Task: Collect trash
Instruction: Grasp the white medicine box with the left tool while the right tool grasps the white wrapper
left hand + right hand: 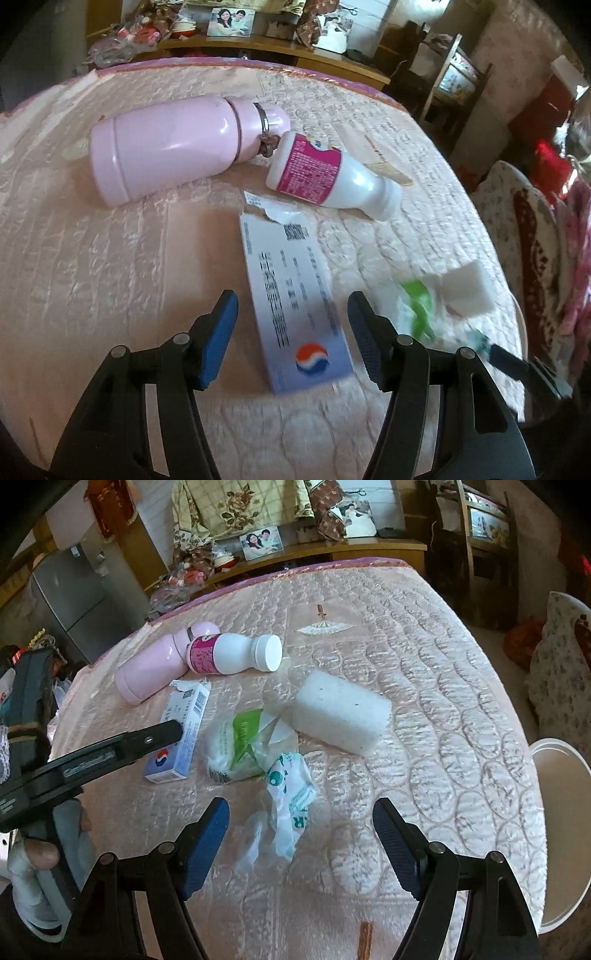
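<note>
The left gripper [291,336] is hovering half-open, holding nothing, over the medicine box [295,302]; the right gripper [301,843] is gaping empty above a crumpled, seemingly plastic wrapper [290,801].

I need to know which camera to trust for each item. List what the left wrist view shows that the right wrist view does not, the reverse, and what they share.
Only the left wrist view: the flat front face of the carton, lying between the open left gripper.

Only the right wrist view: the white bucket beside the bed, the grey fridge, the hand holding the left gripper, and the crumpled white-and-green wrapper ahead of the open right gripper.

Both: pink flask, white bottle, foam block, green-and-white bag, quilted cover.
</note>
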Available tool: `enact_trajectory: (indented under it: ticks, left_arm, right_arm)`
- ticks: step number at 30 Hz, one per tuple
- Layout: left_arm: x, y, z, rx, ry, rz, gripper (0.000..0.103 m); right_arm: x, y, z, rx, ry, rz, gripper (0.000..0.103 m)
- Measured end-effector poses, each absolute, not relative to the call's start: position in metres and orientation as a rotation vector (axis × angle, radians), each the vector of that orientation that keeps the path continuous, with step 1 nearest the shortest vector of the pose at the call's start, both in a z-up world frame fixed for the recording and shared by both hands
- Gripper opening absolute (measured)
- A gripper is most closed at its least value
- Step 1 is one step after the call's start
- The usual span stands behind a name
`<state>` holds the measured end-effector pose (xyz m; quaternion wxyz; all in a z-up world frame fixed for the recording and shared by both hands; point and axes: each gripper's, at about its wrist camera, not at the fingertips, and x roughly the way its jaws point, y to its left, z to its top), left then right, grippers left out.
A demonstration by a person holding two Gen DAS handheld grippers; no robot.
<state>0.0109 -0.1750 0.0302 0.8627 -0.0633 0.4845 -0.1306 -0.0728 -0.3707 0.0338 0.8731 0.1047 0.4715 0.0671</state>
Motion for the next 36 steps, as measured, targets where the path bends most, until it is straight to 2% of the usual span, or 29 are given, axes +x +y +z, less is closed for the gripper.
enact_trajectory:
  ticks: [5, 6, 7, 8, 9, 10, 13, 24, 36]
  left_arm:
    - [0.022, -0.183, 0.025, -0.085, 1.01, -0.251, 0.06]
    - [0.023, -0.183, 0.024, -0.082, 1.012, -0.253, 0.06]
    - [0.022, -0.183, 0.024, -0.078, 1.008, -0.256, 0.06]
    - [0.021, -0.183, 0.023, -0.071, 1.004, -0.262, 0.059]
    - [0.019, -0.182, 0.023, -0.064, 0.999, -0.264, 0.05]
    - [0.016, -0.182, 0.023, -0.054, 0.996, -0.266, 0.049]
    - [0.009, -0.175, 0.023, -0.071, 1.006, -0.294, 0.049]
    - [-0.042, -0.163, 0.051, -0.073, 0.962, -0.368, 0.049]
    - [-0.094, -0.2, 0.079, -0.027, 0.906, -0.475, 0.049]
  right_arm:
    - [-0.064, -0.363, 0.022, 0.205, 0.983, 0.152, 0.078]
    - [-0.064, -0.362, 0.023, 0.196, 0.967, 0.148, 0.075]
    - [-0.063, -0.362, 0.022, 0.191, 0.964, 0.151, 0.063]
    - [-0.064, -0.361, 0.023, 0.184, 0.958, 0.149, 0.057]
    - [-0.063, -0.361, 0.023, 0.184, 0.959, 0.156, 0.039]
    - [-0.064, -0.362, 0.022, 0.187, 0.964, 0.161, 0.029]
    - [-0.07, -0.366, 0.025, 0.193, 0.965, 0.165, 0.023]
    - [-0.108, -0.373, 0.058, 0.24, 0.909, 0.194, 0.022]
    - [-0.148, -0.385, 0.089, 0.24, 0.845, 0.177, 0.022]
